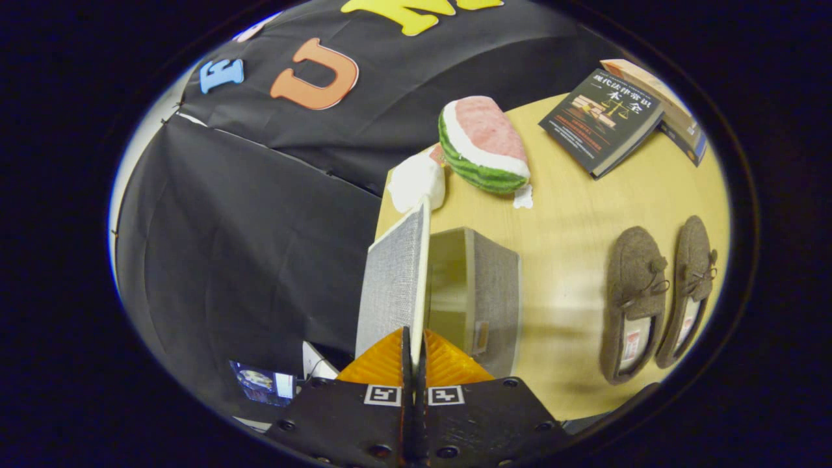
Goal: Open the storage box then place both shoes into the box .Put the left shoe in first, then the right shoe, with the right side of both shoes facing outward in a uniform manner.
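Jaws (413,344) of your gripper are pressed together on the lower edge of the storage box lid (394,276), both fingers pinching the thin panel, which stands swung up just ahead of them. Right beside the lid, to the right of the jaws, the grey storage box (484,292) sits on the table (572,214) with its pale inside exposed. Well off to the right of the jaws you have the two brown slippers lying side by side, apart from the box: the nearer slipper (634,302) and the farther slipper (689,289), each with a small bow on top. Beyond the box, a plush watermelon slice (484,146) rests near a white soft object (417,182) at the table's edge. Farther right lie a dark book (601,120) and a second book (679,117) partly under it.
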Motion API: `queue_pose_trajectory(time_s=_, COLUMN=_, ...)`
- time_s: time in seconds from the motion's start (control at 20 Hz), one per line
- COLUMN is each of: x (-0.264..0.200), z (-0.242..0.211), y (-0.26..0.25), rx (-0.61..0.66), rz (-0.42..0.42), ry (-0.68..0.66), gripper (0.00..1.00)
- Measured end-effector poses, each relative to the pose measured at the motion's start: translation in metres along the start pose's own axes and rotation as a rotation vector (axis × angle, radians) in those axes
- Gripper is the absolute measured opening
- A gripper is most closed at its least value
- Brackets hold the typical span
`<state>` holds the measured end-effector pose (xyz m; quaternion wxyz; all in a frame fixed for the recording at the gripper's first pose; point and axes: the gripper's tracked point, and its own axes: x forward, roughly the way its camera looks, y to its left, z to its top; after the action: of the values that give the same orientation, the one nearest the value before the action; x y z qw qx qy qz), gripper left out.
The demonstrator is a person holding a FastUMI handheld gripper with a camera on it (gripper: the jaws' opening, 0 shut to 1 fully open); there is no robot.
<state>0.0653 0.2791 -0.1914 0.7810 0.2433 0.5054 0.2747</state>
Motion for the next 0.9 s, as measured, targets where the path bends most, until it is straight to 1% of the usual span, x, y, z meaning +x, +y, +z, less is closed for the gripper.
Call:
queue_pose_trajectory(time_s=0.05, x=-0.003, z=0.001, y=0.015, rx=-0.004, rz=0.016, ry=0.003, gripper=0.01)
queue_pose_trajectory(time_s=0.3, x=-0.005, z=0.004, y=0.071, rx=-0.059, rz=0.023, ry=0.001, gripper=0.01)
queue_pose_trajectory(time_s=0.45, x=0.013, z=0.003, y=0.101, rx=-0.062, rz=0.026, ry=0.016, gripper=0.01)
queue_pose_trajectory(time_s=0.7, x=0.04, z=-0.009, y=0.172, rx=-0.09, rz=0.075, ry=0.037, gripper=0.01)
queue_pose_trajectory(time_s=0.9, x=0.072, z=-0.017, y=0.203, rx=-0.1, rz=0.08, ry=0.057, gripper=0.01)
